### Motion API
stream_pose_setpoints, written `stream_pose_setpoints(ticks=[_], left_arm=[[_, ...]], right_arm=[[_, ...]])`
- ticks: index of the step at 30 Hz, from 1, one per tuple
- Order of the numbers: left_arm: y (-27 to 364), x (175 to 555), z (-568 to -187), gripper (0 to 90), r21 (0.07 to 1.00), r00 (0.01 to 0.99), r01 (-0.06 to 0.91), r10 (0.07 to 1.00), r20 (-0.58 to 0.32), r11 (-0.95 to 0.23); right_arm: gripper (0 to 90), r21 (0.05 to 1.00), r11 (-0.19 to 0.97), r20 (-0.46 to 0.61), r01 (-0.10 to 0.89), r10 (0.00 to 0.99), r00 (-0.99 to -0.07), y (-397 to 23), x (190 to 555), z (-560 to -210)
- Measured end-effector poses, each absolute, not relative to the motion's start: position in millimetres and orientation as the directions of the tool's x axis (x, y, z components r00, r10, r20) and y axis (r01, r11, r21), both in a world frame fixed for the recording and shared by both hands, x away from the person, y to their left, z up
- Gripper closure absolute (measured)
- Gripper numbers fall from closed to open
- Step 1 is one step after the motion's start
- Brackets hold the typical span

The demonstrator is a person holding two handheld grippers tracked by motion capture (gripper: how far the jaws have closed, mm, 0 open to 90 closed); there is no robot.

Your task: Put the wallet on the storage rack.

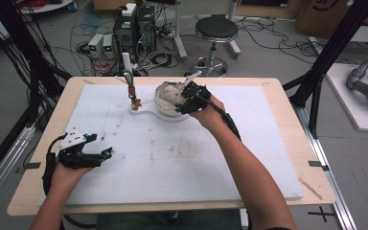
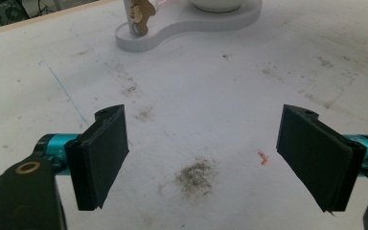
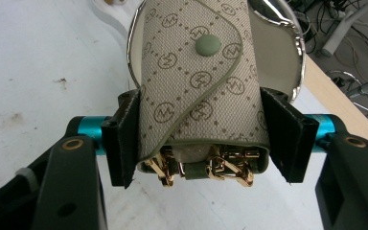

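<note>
**One pouch gripped over the bowl, one hand kept idle**

One small monogrammed pouch [image 3: 199, 91], beige with a green snap and gold chain hardware at its near end, sits clamped between the right gripper's [image 3: 201, 139] fingers [image 3: 124, 139], which press on its two long sides. Holding it across the width leaves the snap flap facing the camera and the chain end hanging free, so the pouch can probably be lowered without snagging. It is poised directly above a metal-rimmed bowl [image 3: 297, 72], which looks like the place it is meant for.

From the high view, that bowl [image 1: 163, 103] rests on a white keyhole-shaped base [image 1: 146, 114] at the far middle of the worktop [image 1: 278, 158], beside a small upright stand [image 1: 130, 91] carrying a brownish trinket. The left gripper [image 1: 106, 154] waits near the worktop's near-left corner, well apart, its fingers [image 2: 103, 153] spread wide with nothing between them, apparently kept out of the way.
</note>
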State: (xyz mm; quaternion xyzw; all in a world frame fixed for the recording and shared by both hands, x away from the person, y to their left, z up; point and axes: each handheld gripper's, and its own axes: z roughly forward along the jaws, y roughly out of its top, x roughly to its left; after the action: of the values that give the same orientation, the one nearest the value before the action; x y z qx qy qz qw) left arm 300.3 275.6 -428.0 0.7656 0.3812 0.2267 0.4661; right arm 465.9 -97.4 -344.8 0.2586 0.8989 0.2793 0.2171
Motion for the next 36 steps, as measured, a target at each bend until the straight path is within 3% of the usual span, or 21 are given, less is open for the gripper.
stream_pose_setpoints(ticks=[17, 25, 29, 36], left_arm=[[276, 300, -429, 18.2, 0.886, 0.600, 0.376, 0.800, -0.010, -0.271], [275, 299, -428, 18.2, 0.889, 0.600, 0.367, 0.800, -0.001, -0.273], [276, 300, -427, 18.2, 0.892, 0.592, 0.363, 0.806, 0.003, -0.270], [273, 300, -427, 18.2, 0.893, 0.597, 0.361, 0.802, 0.001, -0.270]], right_arm=[[36.0, 0.552, 0.738, -0.282, 0.388, 0.603, -0.746, -74, 497, -361], [27.6, 0.550, 0.740, -0.339, 0.388, 0.623, -0.705, -64, 493, -370], [21.5, 0.579, 0.724, -0.332, 0.375, 0.629, -0.703, -68, 488, -362], [20.9, 0.646, 0.672, -0.277, 0.363, 0.649, -0.708, -98, 470, -345]])
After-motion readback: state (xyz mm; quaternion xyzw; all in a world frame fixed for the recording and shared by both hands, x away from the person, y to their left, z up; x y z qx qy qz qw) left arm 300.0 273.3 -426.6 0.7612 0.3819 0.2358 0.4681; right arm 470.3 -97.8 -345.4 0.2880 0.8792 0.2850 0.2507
